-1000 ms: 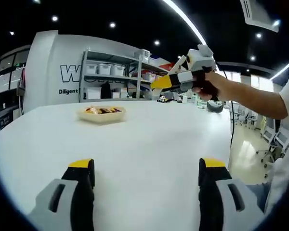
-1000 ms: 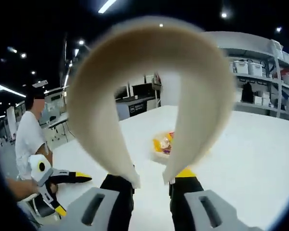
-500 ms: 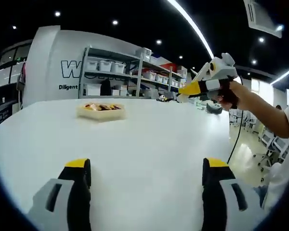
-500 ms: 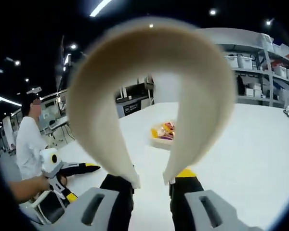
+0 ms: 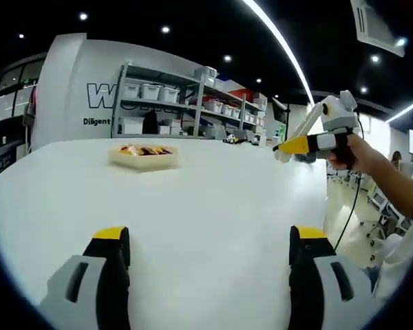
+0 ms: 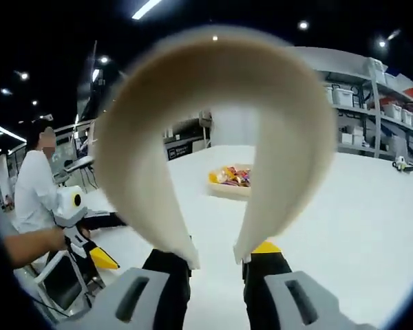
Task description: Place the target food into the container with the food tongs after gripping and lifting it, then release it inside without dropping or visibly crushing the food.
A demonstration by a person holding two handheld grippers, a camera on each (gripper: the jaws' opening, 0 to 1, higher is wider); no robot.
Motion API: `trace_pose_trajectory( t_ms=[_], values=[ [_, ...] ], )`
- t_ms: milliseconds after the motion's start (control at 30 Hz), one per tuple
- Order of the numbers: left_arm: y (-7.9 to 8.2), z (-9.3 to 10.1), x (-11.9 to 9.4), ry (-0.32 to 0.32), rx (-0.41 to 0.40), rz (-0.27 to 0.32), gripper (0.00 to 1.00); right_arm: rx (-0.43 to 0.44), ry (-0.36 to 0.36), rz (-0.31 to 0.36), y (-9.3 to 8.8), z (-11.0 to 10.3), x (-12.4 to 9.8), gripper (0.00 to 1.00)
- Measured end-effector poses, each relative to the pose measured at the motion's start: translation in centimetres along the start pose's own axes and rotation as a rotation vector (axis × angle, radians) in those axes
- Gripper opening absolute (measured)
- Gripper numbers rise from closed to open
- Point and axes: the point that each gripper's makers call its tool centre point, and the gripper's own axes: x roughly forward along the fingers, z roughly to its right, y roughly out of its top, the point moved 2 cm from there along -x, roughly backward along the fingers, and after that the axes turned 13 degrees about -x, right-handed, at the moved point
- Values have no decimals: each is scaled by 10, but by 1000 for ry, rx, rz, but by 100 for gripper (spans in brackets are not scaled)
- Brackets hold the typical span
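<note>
I am holding the right gripper [image 6: 213, 265] above the broad white tabletop [image 5: 213, 206], its jaws pinched on the two handle ends of the beige looped plastic food tongs [image 6: 213, 130]; the tongs' working tips are out of sight, so I cannot tell whether they are apart or together. Taking the shallow cream rectangular tray [image 5: 143, 157] as landmark: it is sitting on the tabletop well beyond both grippers, and the colourful wrapped food pieces [image 6: 232, 176], yellow, orange and red, are lying heaped inside it, too small to describe individually. The left gripper [image 5: 210, 247] is hovering near the table's near edge, well short of the tray, jaws wide apart and empty. I am judging the task as barely begun: tongs in hand, food not yet gripped or lifted, placing and release remaining. I cannot tell whether this tray is the source or the destination.
</note>
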Motion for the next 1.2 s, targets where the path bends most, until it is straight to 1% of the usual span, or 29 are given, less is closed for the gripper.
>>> trace_pose_trajectory(
  t_ms=[67,100,133,167,200,233,267,300,333,367,400,433,467,500,533,567,600,633,667,733,800,833,867,900,933,1000,1067,1100,1200],
  values=[
    [0,1,-1,-12,1,-4,94,-5,7,0,-4,-3,-1,23],
    [1,4,-1,-34,-11,-5,95,-25,26,27,-2,-6,-1,23],
    [2,5,-2,-46,-33,0,95,-25,37,35,-1,-9,-2,23],
    [2,6,-2,-53,-38,-7,96,-17,51,44,0,-13,-4,23],
    [1,8,-2,-63,-32,-25,97,0,69,78,5,-18,-5,23],
    [-2,12,-4,-74,1,-63,95,53,112,122,11,-26,-7,23],
    [0,14,-4,-76,43,-58,93,158,170,164,18,-35,-11,23],
    [5,22,-3,-89,73,-31,94,196,208,200,23,-40,-13,22],
    [5,29,-4,-105,61,-45,93,205,243,223,26,-46,-15,22],
    [5,39,-4,-143,60,-65,92,187,271,239,29,-52,-17,22],
    [8,50,-3,-185,71,-78,91,176,279,257,33,-55,-18,22],
    [13,58,-3,-217,81,-69,90,193,292,293,40,-58,-19,22],
    [19,74,-4,-288,67,-55,90,211,310,304,43,-60,-19,22],
    [23,82,-5,-334,38,-47,89,227,324,314,46,-62,-19,23],
    [30,89,-5,-371,-10,-37,87,233,316,304,46,-60,-16,23],
    [33,90,-5,-377,-19,-31,87,227,312,302,46,-60,-15,23],
    [40,93,-4,-397,-18,-15,87,190,289,295,46,-60,-13,23],
    [46,97,-4,-423,-6,4,85,189,294,287,46,-63,-11,23],
    [49,100,-5,-443,-11,5,83,191,310,279,45,-67,-11,23],
    [55,107,-8,-495,-45,-7,77,196,315,292,45,-69,-12,23],
    [59,109,-8,-519,-67,-15,75,237,347,314,48,-74,-14,23],
    [59,110,-9,-534,-74,-35,74,240,350,318,49,-74,-14,23],
    [58,113,-10,-561,-84,-48,74,250,357,327,50,-75,-15,23],
    [59,117,-12,-600,-115,-51,72,270,374,326,50,-79,-16,23],
    [61,115,-12,-602,-134,-50,68,271,380,331,50,-80,-18,23],
    [64,110,-12,-598,-142,-51,58,281,388,346,51,-82,-20,23],
    [67,112,-13,-627,-149,-37,50,306,418,357,52,-86,-25,23],
    [67,112,-12,-630,-152,-42,46,318,425,369,53,-85,-27,23],
    [64,116,-12,-654,-174,-64,42,315,431,368,54,-86,-28,23]
  ],
)
